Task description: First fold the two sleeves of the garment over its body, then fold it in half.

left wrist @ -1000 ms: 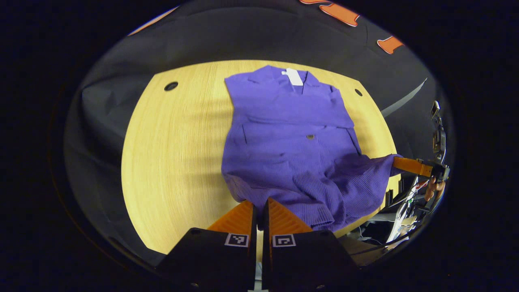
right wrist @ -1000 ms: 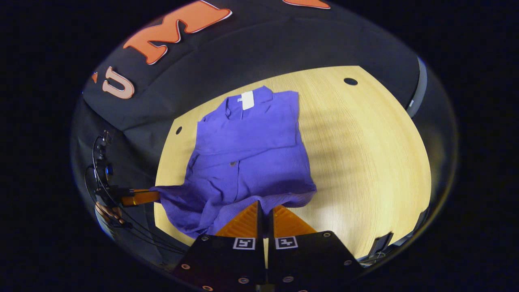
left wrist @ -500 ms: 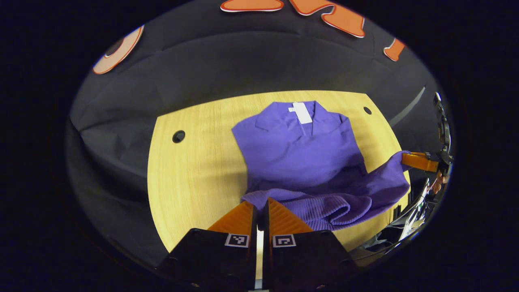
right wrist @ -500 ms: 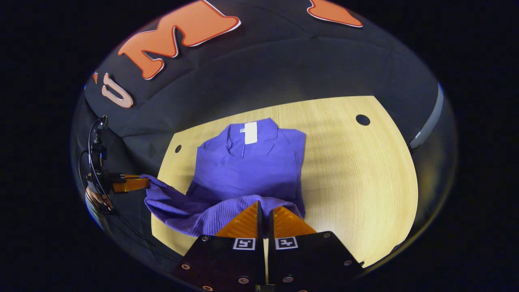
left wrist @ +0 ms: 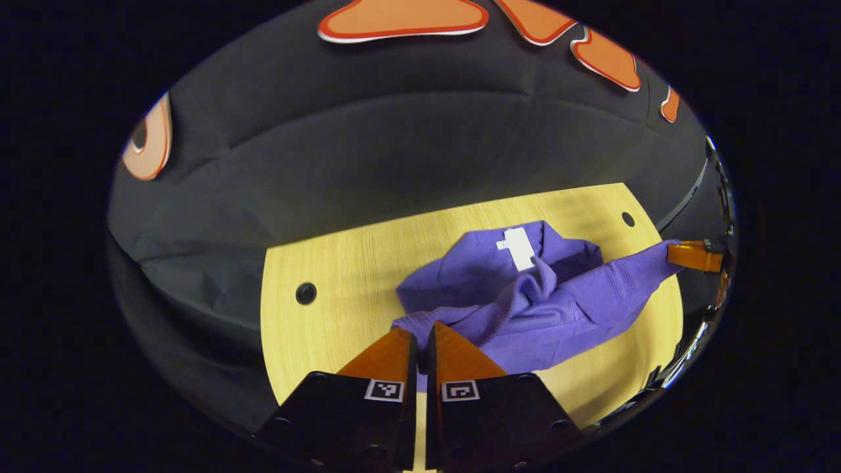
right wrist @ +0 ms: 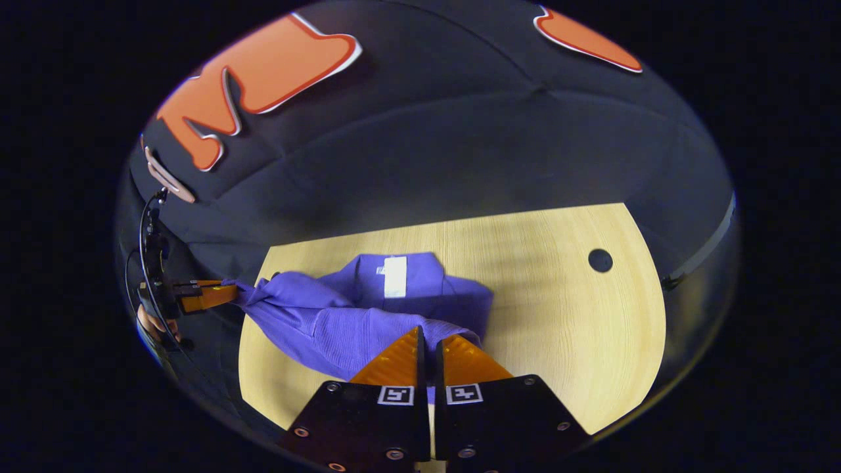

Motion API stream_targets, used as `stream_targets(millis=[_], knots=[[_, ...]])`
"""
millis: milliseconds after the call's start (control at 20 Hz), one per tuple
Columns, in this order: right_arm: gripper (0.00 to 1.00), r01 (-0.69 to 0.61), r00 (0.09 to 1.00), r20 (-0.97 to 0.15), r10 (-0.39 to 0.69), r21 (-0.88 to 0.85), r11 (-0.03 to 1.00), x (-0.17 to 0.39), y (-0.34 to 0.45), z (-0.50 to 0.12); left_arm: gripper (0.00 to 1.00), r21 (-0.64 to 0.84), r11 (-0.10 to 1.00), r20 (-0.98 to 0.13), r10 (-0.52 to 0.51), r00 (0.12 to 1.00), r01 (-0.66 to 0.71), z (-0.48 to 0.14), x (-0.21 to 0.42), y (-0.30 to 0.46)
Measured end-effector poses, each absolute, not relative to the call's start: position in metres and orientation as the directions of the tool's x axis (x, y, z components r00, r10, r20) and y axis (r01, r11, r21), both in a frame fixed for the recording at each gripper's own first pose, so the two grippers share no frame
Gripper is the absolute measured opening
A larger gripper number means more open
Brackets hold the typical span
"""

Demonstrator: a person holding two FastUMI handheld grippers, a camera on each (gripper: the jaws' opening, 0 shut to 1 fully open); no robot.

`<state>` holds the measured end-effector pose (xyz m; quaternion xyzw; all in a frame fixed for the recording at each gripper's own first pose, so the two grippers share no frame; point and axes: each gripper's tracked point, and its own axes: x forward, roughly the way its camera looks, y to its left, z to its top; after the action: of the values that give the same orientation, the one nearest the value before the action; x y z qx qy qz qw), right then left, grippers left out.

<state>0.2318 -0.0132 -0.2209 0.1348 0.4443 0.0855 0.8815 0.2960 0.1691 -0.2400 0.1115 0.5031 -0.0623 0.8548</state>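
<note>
Both grippers are pinching the hem end of the purple garment [left wrist: 525, 302], one at each bottom corner, and holding that edge up over the wooden table [left wrist: 341, 295] so it can be laid toward the collar for the half fold. In the left gripper view, the left gripper [left wrist: 420, 341] is showing its two fingers drawn nearly together with ribbed purple cloth running in between them, so it is judged to be clamping the hem corner. In the right gripper view, the right gripper [right wrist: 430, 345] is standing the same way, fingers close and cloth caught at their tips. Each gripper is also appearing in the other's view, off at the garment's far corner with the fabric pulled taut toward it (a hand [right wrist: 152, 322] is partly visible under the far one in the right gripper view).

The garment is lying mid-table, its collar end flat on the wood with the white neck label [right wrist: 395, 276] facing up, and the lifted half is draping and bunching just short of that label. No sleeves are sticking out beside the body, so they are probably already folded in.

Beside the garment, round cable holes [right wrist: 600, 260] are sitting in the tabletop, well apart from the cloth. Nothing is standing between the hem and the collar; the sagging middle of the lifted cloth is the likely trouble, since it may crease.
</note>
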Motion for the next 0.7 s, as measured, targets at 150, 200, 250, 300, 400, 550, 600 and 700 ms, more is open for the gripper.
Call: stream_targets(millis=[150,200,250,300,400,550,600,700], knots=[[0.09,0.018,0.660,-0.697,0.280,0.388,0.922,0.278,-0.004,-0.217,0.15,0.258,0.951,-0.760,0.090,0.643,0.173,-0.228,0.341,0.175],[0.07,0.028,0.680,-0.680,0.273,0.397,0.918,0.286,-0.009,-0.213,0.18,0.294,0.945,-0.703,0.111,0.703,0.145,-0.215,0.356,0.177],[0.14,0.041,0.706,-0.662,0.252,0.394,0.918,0.294,-0.012,-0.214,0.23,0.321,0.941,-0.640,0.129,0.758,0.111,-0.200,0.368,0.180],[0.33,0.041,0.728,-0.643,0.237,0.387,0.921,0.298,-0.018,-0.210,0.19,0.331,0.940,-0.586,0.131,0.800,0.089,-0.182,0.377,0.180],[0.44,0.050,0.743,-0.638,0.202,0.354,0.934,0.297,-0.028,-0.207,0.36,0.350,0.934,-0.528,0.140,0.838,0.065,-0.169,0.381,0.166],[0.51,0.032,0.762,-0.622,0.179,0.313,0.949,0.291,-0.031,-0.197,0.40,0.336,0.941,-0.479,0.137,0.867,0.036,-0.153,0.377,0.166],[0.54,0.023,0.778,-0.606,0.166,0.292,0.956,0.287,-0.034,-0.190,0.41,0.321,0.947,-0.472,0.133,0.871,0.030,-0.150,0.375,0.164],[0.64,-0.002,0.806,-0.573,0.150,0.251,0.968,0.270,-0.044,-0.168,0.45,0.301,0.954,-0.451,0.127,0.884,0.016,-0.137,0.366,0.166]])
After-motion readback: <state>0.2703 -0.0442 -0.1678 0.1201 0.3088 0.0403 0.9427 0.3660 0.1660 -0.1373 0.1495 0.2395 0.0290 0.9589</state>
